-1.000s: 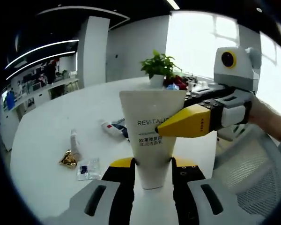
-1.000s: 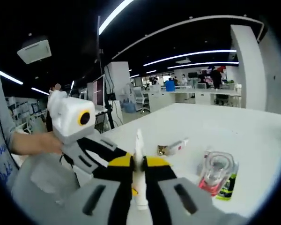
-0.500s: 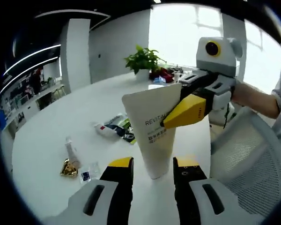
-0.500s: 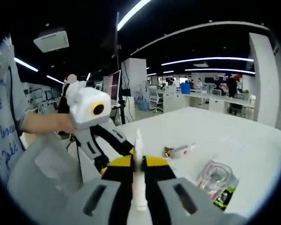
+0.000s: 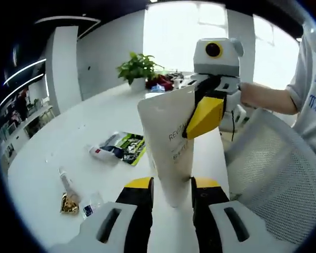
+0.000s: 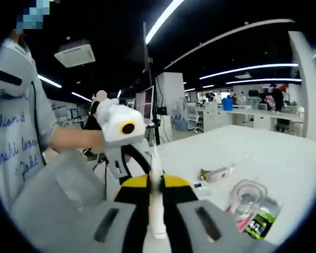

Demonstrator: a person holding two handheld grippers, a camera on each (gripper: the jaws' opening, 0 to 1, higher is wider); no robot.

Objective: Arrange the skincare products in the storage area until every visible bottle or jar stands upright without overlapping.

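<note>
A white tube [image 5: 171, 142] printed "REVITAL" hangs over the white table [image 5: 52, 158], wide crimped end up and narrow end down. My left gripper [image 5: 172, 192] has its jaws close against the tube's narrow lower end. My right gripper [image 5: 203, 116], yellow-tipped, reaches in from the right and is shut on the tube's upper edge. In the right gripper view the tube [image 6: 157, 174] shows edge-on as a thin white strip pinched in my right gripper [image 6: 157, 197], with the left gripper [image 6: 134, 158] just behind it.
On the table lie a green and white sachet [image 5: 125, 148], a small tube [image 5: 99, 153], a slim tube [image 5: 66, 182] and a gold wrapper [image 5: 68, 203]. A clear cup [image 6: 245, 200] stands by a green packet [image 6: 263, 225]. A mesh chair [image 5: 274, 174] is close on the right.
The left jaws spread off the tube half a second ago and stand closer around its lower end now. The right gripper kept its hold and the tube tilted. Both views shifted.
</note>
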